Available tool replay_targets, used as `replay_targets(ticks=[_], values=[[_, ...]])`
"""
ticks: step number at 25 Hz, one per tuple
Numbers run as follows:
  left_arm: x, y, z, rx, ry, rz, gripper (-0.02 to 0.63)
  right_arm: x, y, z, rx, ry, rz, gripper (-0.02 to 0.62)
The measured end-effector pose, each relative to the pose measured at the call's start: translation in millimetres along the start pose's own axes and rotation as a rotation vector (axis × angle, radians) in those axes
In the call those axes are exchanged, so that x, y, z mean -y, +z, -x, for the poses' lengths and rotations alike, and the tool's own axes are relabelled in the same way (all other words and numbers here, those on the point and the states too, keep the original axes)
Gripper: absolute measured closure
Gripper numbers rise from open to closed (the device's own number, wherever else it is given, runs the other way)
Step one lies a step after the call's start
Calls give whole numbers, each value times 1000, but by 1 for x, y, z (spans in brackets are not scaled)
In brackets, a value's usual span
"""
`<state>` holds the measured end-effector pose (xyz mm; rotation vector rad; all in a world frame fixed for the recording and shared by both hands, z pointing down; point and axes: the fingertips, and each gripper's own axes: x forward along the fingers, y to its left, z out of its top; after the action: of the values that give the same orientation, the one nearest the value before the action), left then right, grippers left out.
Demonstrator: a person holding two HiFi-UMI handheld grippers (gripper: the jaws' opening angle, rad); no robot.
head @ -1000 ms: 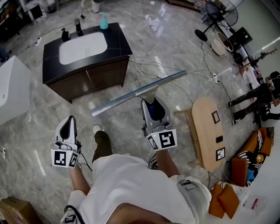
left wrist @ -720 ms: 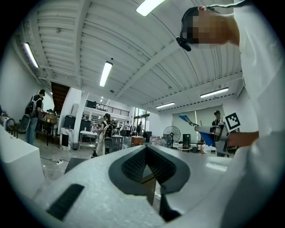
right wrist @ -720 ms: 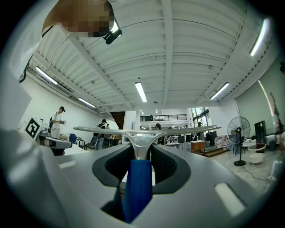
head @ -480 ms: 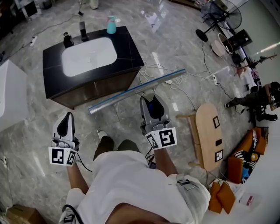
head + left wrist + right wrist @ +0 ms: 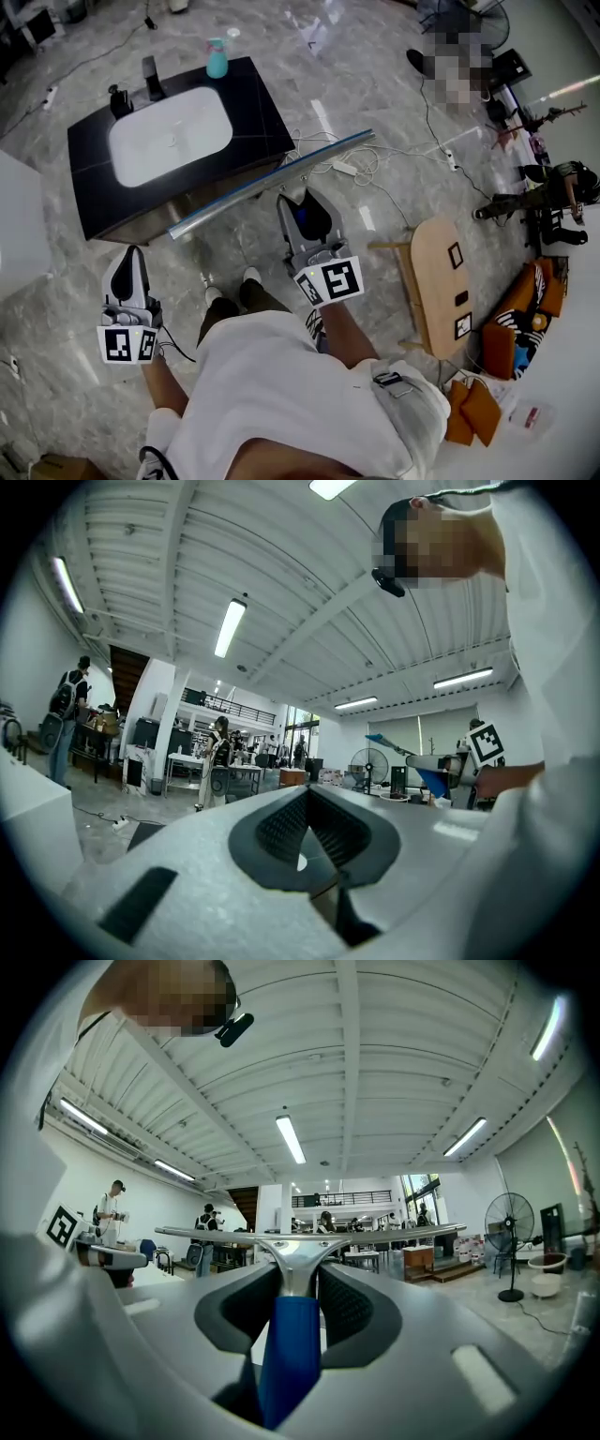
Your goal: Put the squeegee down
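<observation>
The squeegee (image 5: 265, 181) is a long metal blade with a blue handle (image 5: 292, 1354). My right gripper (image 5: 303, 199) is shut on that handle and carries the blade level, crosswise in front of me. The blade (image 5: 309, 1233) runs across the right gripper view above the jaws. In the head view its left end reaches over the near edge of a black sink cabinet (image 5: 258, 103) with a white basin. My left gripper (image 5: 128, 255) hangs low at the left, shut and empty, its jaws meeting at the tip (image 5: 307, 794).
A teal bottle (image 5: 217, 58), a faucet (image 5: 150, 73) and a dispenser (image 5: 117, 99) stand on the cabinet's far edge. White cables (image 5: 352, 159) lie on the marble floor. A low wooden bench (image 5: 439, 281) stands to the right, orange bags (image 5: 487, 422) beyond it.
The person has walked toward the sink cabinet. Both grippers and the squeegee moved with them, and the blade's left end now overlaps the cabinet's near edge.
</observation>
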<state>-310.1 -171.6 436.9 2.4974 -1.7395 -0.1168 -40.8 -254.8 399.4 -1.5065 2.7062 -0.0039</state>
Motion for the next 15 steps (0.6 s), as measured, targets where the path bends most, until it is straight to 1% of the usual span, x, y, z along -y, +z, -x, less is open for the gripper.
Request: replay_targets(ticks=[5, 9, 15], values=[[5, 0, -30, -6, -2, 4, 606, 28, 3, -15, -2, -12, 7, 454], [10, -1, -46, -11, -7, 2, 604, 52, -6, -29, -26, -35, 10, 454], [9, -11, -45, -41, 17, -2, 604, 80, -35, -89, -89, -39, 27, 454]])
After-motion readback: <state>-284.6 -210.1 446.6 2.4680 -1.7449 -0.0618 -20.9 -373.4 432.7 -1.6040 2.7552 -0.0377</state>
